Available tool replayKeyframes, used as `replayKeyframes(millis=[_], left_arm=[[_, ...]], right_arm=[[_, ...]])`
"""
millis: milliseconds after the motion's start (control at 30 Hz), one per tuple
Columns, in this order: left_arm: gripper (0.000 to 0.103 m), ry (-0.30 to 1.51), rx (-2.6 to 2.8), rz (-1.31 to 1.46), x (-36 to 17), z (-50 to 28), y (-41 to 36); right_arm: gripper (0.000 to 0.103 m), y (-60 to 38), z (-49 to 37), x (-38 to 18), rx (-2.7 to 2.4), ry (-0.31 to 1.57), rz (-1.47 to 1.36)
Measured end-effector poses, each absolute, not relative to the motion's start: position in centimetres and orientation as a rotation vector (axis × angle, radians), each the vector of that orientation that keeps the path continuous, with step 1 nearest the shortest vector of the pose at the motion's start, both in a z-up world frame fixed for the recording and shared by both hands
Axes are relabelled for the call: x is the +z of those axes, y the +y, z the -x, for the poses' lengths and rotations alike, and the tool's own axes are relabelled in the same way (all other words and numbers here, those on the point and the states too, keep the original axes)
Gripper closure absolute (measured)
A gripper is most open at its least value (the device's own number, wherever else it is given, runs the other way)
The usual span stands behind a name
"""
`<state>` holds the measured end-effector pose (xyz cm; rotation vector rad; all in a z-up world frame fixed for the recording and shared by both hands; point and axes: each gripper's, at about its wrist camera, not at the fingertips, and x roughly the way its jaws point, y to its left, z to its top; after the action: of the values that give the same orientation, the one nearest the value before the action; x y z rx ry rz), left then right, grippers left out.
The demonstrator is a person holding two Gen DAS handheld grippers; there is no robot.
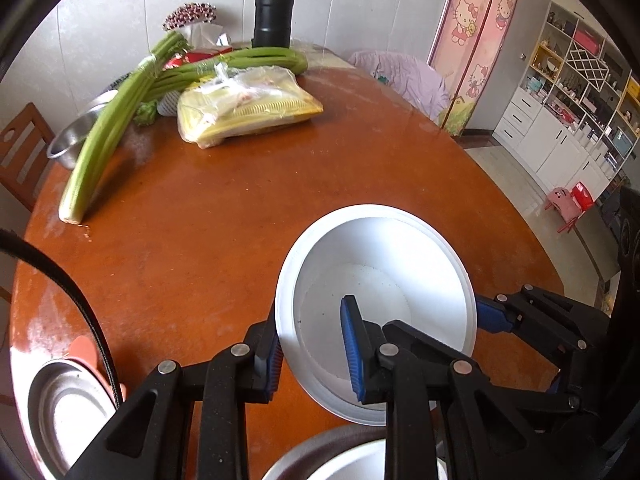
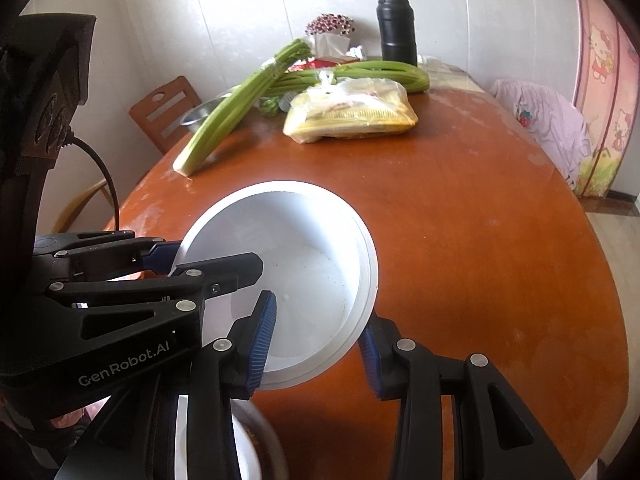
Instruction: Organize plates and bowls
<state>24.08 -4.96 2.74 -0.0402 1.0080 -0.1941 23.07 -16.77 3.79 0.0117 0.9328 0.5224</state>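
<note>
White bowl [image 1: 376,280] hangs tilted above the near part of the brown desk [image 1: 200,220], its left rim pinched by the left gripper's [image 1: 312,352] jaws and its right rim by the right gripper's [image 2: 316,344].

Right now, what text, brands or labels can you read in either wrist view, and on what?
"GenRobot.AI": white lettering on the side of the left gripper, seen in the right wrist view.
Red packaging behind the celery: any print is too blurred to read.
Nothing else is readable; the wardrobe carries only cartoon cats.
</note>
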Motion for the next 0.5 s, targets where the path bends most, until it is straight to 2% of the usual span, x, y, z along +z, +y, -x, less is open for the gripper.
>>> replayKeyframes(millis=[500], left_arm=[[0.077, 0.914, -0.162, 0.031, 6.1, -19.3, -4.1]], right_arm=[[0.061, -16.2, -18.9, 7.0, 0.547, 0.84, 0.01]])
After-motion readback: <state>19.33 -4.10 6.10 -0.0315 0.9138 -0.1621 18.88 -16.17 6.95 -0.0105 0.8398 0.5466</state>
